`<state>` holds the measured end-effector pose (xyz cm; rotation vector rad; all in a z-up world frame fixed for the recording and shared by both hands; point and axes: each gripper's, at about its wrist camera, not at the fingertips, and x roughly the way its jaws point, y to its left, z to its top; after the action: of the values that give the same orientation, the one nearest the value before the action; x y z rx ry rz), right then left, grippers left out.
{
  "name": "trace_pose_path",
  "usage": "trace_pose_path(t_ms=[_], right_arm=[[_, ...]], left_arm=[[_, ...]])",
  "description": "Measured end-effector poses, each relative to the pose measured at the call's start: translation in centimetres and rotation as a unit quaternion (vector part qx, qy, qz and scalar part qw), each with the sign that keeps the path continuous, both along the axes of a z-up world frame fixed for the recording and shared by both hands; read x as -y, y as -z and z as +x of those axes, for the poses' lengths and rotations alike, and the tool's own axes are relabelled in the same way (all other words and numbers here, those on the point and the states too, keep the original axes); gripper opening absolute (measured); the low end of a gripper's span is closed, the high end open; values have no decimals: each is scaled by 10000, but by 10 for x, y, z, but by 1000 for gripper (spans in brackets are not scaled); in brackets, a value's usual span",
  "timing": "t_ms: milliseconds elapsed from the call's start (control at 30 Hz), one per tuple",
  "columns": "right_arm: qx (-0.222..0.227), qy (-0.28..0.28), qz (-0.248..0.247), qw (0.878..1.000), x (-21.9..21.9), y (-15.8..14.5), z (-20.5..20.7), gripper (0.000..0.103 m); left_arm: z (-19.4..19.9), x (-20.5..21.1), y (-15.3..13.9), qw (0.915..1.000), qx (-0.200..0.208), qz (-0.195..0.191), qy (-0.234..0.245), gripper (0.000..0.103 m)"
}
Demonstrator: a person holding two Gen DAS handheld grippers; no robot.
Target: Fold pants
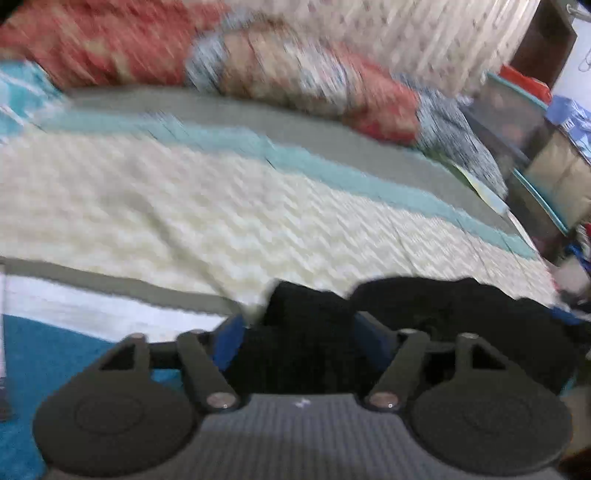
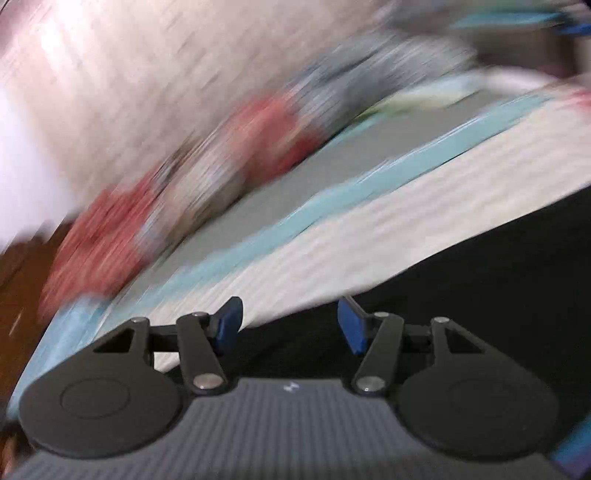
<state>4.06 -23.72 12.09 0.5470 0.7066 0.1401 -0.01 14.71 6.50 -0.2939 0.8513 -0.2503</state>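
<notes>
The black pants [image 1: 461, 310] lie on a striped bedspread [image 1: 184, 206] near the front edge of the bed. My left gripper [image 1: 303, 332] has its blue pads wide apart with a bunch of black cloth between them. In the right wrist view the pants [image 2: 498, 280] fill the lower right. My right gripper [image 2: 291, 325] is open, its blue pads apart, with black cloth under and between them. Both views are blurred by motion.
Red patterned pillows [image 1: 332, 85] lie along the far side of the bed against a pale patterned wall or curtain [image 1: 424, 33]. Shelves and boxes [image 1: 535, 140] stand to the right of the bed. The bedspread [image 2: 369, 206] has cream, teal and grey stripes.
</notes>
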Motion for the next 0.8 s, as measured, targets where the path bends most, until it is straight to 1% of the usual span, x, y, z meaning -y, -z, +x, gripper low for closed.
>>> trace_pose_path(t_ms=[33, 67, 100, 133, 167, 233, 267, 300, 333, 367, 400, 433, 467, 500, 533, 567, 600, 633, 667, 733, 800], right_arm=[[-145, -355, -9, 9993, -26, 9, 15, 59], [-275, -710, -67, 9971, -52, 19, 25, 59], [-369, -974, -125, 9945, -73, 28, 32, 59], [-500, -1288, -208, 9902, -95, 37, 39, 59], [-626, -1508, -308, 9861, -113, 46, 44, 59], [-869, -1790, -464, 9789, -138, 60, 45, 58], [-922, -1848, -602, 9766, -146, 66, 42, 59], [-883, -1886, -788, 9749, -153, 68, 38, 60], [-760, -1957, -955, 9731, -159, 68, 34, 60], [-691, -2003, -1035, 9718, -160, 68, 35, 60], [-674, -2033, -1072, 9709, -160, 67, 38, 60], [-687, -2060, -1081, 9701, -155, 67, 37, 60], [-722, -2070, -1087, 9696, -156, 65, 40, 60], [-760, -2081, -1095, 9690, -157, 64, 41, 60], [-788, -2078, -1103, 9687, -158, 61, 42, 60], [-763, -2063, -1102, 9693, -160, 59, 42, 60], [-662, -2030, -1087, 9709, -158, 52, 42, 60], [-523, -2018, -1073, 9721, -161, 52, 33, 60], [-381, -1985, -1048, 9737, -161, 46, 31, 60], [-120, -1996, -960, 9751, -161, 35, 29, 60], [155, -2073, -923, 9738, -171, 26, 29, 59]], left_arm=[[9, 8, 8, 9999, -97, -6, 31, 73], [14, 13, 16, 9999, -137, -9, 85, 52], [17, 20, 21, 9996, -184, -10, 192, 32], [18, 25, 25, 9994, -231, -16, 257, 10], [13, 27, 27, 9996, -202, -25, 203, 9], [-3, 24, 16, 9993, 257, 236, -144, 9], [-12, 16, 7, 9972, 552, 291, -403, 9], [-20, 3, 0, 9944, 781, 176, -690, 9], [-25, -13, -3, 9915, 838, -65, -997, 9], [-24, -23, -1, 9899, 761, -220, -1174, 9], [-22, -30, 5, 9893, 640, -269, -1287, 9], [-17, -33, 17, 9898, 462, -176, -1333, 11], [-13, -33, 27, 9904, 294, -43, -1351, 17], [-10, -30, 33, 9906, 157, 47, -1355, 21], [-12, -29, 35, 9911, 105, 48, -1329, 23], [-17, -29, 31, 9915, 158, -14, -1289, 27], [-24, -30, 25, 9916, 263, -88, -1262, 27], [-33, -33, 16, 9910, 382, -144, -1278, 38], [-42, -37, 8, 9896, 510, -190, -1328, 49], [-60, -48, -4, 9873, 674, -359, -1394, 51], [-67, -60, -9, 9866, 583, -594, -1407, 51]])
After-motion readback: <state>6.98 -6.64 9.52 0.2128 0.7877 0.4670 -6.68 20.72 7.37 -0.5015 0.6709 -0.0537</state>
